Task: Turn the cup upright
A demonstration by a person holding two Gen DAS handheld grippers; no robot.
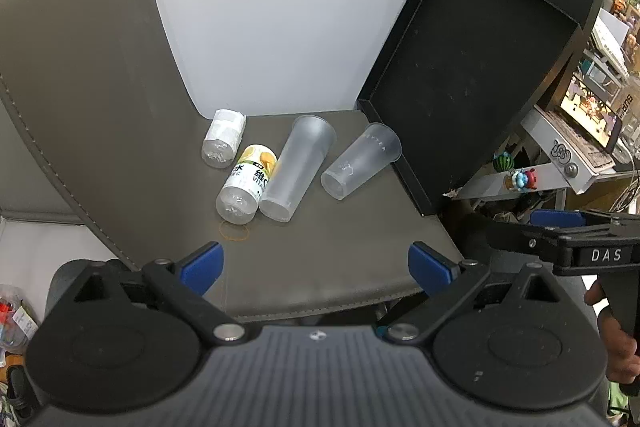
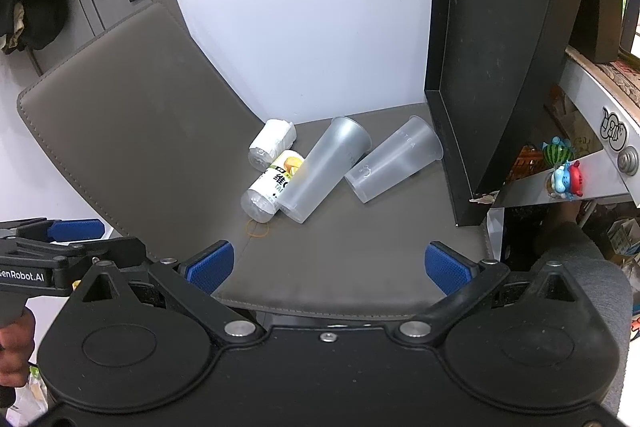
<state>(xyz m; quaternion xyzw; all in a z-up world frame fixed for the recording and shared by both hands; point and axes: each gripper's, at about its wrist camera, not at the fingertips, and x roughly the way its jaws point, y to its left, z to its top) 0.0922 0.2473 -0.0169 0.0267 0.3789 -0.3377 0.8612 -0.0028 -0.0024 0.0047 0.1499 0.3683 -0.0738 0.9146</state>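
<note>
Two frosted clear plastic cups lie on their sides on a grey leather mat [image 1: 340,259] [image 2: 360,267]. The taller cup [image 1: 298,167] [image 2: 326,167] touches a yellow-labelled bottle. The shorter cup [image 1: 360,161] [image 2: 394,157] lies to its right, near a black box. My left gripper [image 1: 316,267] is open and empty, hovering at the mat's near edge. My right gripper [image 2: 328,267] is open and empty, also at the near edge. Each gripper shows at the side of the other's view.
A yellow-labelled bottle [image 1: 248,183] [image 2: 274,185] and a white-wrapped bottle [image 1: 223,143] [image 2: 272,143] lie on their sides left of the cups. An open black box [image 1: 460,83] [image 2: 480,67] stands at the right. A white wall is behind. Cluttered shelves stand right.
</note>
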